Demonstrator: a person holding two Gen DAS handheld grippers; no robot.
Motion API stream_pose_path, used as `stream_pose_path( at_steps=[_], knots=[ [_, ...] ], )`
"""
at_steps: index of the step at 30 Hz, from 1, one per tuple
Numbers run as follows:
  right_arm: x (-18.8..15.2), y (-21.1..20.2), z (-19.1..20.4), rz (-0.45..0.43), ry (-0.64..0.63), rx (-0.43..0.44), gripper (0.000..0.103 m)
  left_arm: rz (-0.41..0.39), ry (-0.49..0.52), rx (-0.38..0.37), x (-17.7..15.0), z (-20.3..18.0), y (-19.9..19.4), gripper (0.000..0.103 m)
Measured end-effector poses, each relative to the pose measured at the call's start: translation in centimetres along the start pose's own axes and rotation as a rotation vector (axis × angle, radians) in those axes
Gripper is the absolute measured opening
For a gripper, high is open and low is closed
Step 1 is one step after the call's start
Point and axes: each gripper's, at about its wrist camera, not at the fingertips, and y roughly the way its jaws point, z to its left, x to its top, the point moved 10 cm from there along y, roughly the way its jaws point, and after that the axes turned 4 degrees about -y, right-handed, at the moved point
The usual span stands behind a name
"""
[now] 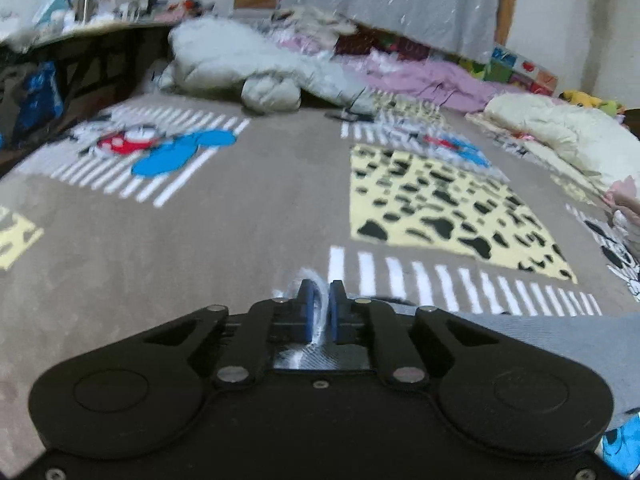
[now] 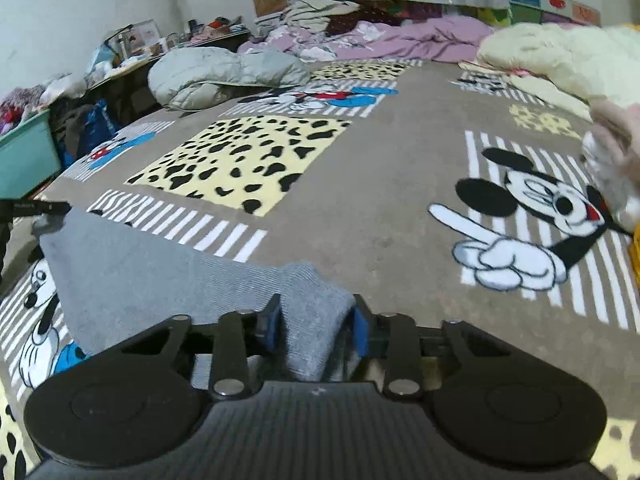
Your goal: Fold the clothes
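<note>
While left gripper (image 1: pixel 320 300) fingers pinch grey garment (image 2: pixel 132 264) edge, right gripper (image 2: pixel 316 320) fingers spread around bunched fold

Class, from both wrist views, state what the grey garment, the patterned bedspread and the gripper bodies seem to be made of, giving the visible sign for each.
Grey garment: probably knitted cotton, matte; fine ribbed lines, soft folds.
Patterned bedspread: likely plush fleece, matte; fuzzy nap, printed cartoon panels.
Left gripper and right gripper bodies: apparently hard black plastic, slightly glossy, with metal pivot pins and blue pads, possibly rubber.

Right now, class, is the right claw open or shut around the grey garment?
Open: the right claw has blue pads set apart, with a bunched corner of the grey garment lying between them.
</note>
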Motion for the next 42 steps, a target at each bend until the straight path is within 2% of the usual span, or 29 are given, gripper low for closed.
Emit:
stream_pose_path(
  at_steps=[4, 10, 18, 25, 33, 42],
  knots=[
    [0.7, -0.6, 0.1, -0.031, -0.018, -0.016, 0.033, -0.101, -0.026, -0.090, 1.5, -0.2, -2.3, 0.005],
    [1.2, -2.8, 0.9, -0.101, -0.060, -0.012, 0.033, -0.174, -0.072, -0.209, 2.2, 0.6, -5.4, 0.005],
    [0.6, -5.3, 2.3, -0.145, -0.180, -0.051, 0.033, -0.276, -0.007, -0.330, 2.2, -0.2, -9.9, 0.005],
    [0.2, -6.2, 4.6, -0.172, -0.388, -0.140, 0.034, -0.286, 0.055, -0.349, 1.2, -0.2, -11.6, 0.005],
    [-2.4, -8.6, 7.7, -0.223, -0.619, -0.220, 0.034, -0.266, 0.109, -0.314, -0.9, 1.3, -12.5, 0.005],
    [-7.1, -11.0, 9.0, -0.147, -0.680, -0.180, 0.034, -0.259, 0.093, -0.303, -2.8, 3.1, -15.0, 0.005]
  ],
)
